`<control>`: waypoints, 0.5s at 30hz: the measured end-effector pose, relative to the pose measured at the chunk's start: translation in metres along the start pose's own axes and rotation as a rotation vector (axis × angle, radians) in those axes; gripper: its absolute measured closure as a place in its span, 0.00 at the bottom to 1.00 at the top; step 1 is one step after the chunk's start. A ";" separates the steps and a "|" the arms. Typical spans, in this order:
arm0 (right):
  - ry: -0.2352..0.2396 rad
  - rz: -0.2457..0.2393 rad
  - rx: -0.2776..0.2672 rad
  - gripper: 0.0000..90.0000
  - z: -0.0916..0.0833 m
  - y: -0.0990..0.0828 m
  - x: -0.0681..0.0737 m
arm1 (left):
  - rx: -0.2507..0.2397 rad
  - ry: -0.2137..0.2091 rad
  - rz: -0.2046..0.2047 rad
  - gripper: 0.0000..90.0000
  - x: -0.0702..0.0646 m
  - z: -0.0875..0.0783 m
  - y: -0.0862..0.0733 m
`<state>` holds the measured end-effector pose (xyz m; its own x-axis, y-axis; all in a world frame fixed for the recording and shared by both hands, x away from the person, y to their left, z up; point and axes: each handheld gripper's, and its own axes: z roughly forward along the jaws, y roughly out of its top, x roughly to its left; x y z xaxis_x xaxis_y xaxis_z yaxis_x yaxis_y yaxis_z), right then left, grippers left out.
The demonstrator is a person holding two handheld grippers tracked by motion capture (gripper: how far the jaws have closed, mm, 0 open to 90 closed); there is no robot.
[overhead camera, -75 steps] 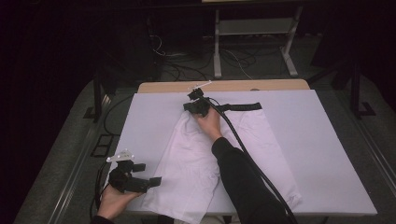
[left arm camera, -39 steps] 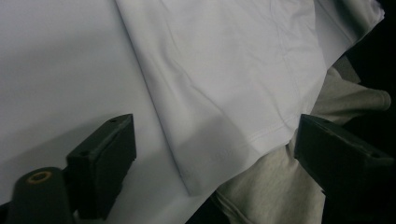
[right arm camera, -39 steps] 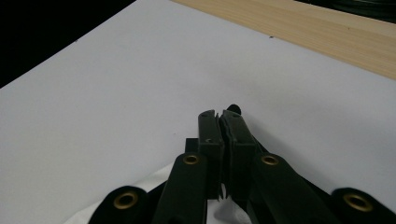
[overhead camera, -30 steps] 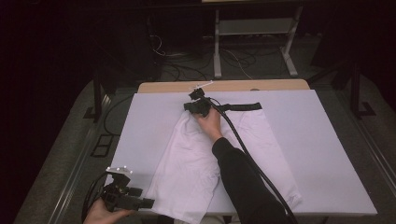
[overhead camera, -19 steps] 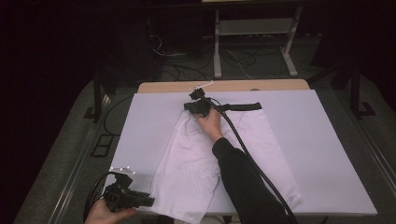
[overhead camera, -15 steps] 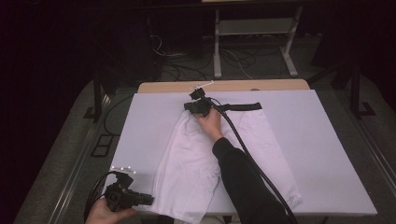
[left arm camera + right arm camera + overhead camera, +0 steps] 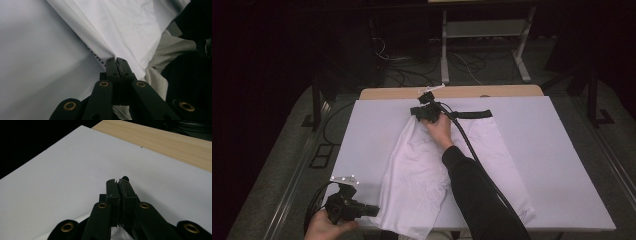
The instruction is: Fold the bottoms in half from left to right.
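Garment: white trousers [image 7: 427, 165] spread across the frame's middle, black waistband [image 7: 469, 114] at top.
Left gripper [image 7: 371, 210]: lower left, clamped on a leg hem.
Right gripper [image 7: 414, 111]: upper centre, jaws together, seemingly pinching the waistband corner.
Advice: pull both ends evenly, keeping the cloth taut and low over the white table cover [image 7: 562, 150].

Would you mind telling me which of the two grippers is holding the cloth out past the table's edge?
The left gripper, at the near left corner, pinches the white cloth off the table. The right gripper holds it over the far side.
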<state>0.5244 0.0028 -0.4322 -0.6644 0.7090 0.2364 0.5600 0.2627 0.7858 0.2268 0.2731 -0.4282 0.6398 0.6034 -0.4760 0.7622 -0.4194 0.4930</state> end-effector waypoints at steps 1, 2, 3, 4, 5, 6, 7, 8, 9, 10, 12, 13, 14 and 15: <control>0.004 0.004 -0.003 0.95 -0.001 0.000 -0.001 | -0.002 -0.010 0.011 0.98 -0.001 0.000 0.001; 0.004 0.005 -0.003 0.95 -0.003 0.001 -0.001 | -0.002 -0.010 0.011 0.98 -0.001 0.000 0.001; 0.003 0.003 -0.005 0.95 -0.004 0.001 -0.002 | -0.011 -0.017 0.018 0.98 -0.003 0.000 0.002; 0.002 0.005 -0.004 0.95 -0.005 0.001 -0.002 | -0.014 -0.021 0.020 0.98 -0.004 -0.001 0.002; 0.004 0.003 -0.006 0.95 -0.006 0.002 -0.003 | -0.015 -0.023 0.026 0.98 -0.005 -0.001 0.002; 0.004 0.003 -0.006 0.95 -0.006 0.002 -0.003 | -0.015 -0.023 0.026 0.98 -0.005 -0.001 0.002; 0.001 0.000 -0.005 0.95 -0.008 0.002 -0.004 | -0.014 -0.027 0.039 0.98 -0.006 -0.001 0.004; 0.001 0.003 -0.007 0.95 -0.009 0.003 -0.005 | -0.014 -0.027 0.039 0.98 -0.006 -0.001 0.004; 0.001 0.003 -0.007 0.95 -0.009 0.003 -0.005 | -0.018 -0.031 0.045 0.98 -0.007 -0.002 0.004; 0.002 0.003 -0.008 0.95 -0.010 0.003 -0.006 | -0.023 -0.035 0.051 0.98 -0.009 -0.002 0.005; 0.000 0.002 -0.010 0.95 -0.013 0.005 -0.007 | -0.026 -0.046 0.068 0.98 -0.011 -0.002 0.008; 0.004 0.005 -0.010 0.95 -0.015 0.005 -0.008 | -0.037 -0.058 0.087 0.98 -0.014 -0.003 0.010; 0.004 0.005 -0.010 0.95 -0.015 0.005 -0.008 | -0.037 -0.058 0.087 0.98 -0.014 -0.003 0.010; -0.001 -0.002 -0.008 0.95 -0.017 0.006 -0.008 | -0.045 -0.069 0.105 0.98 -0.017 -0.003 0.013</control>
<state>0.5249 -0.0125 -0.4195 -0.6654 0.7088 0.2343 0.5543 0.2588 0.7910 0.2253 0.2591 -0.4117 0.7223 0.5090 -0.4682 0.6865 -0.4460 0.5742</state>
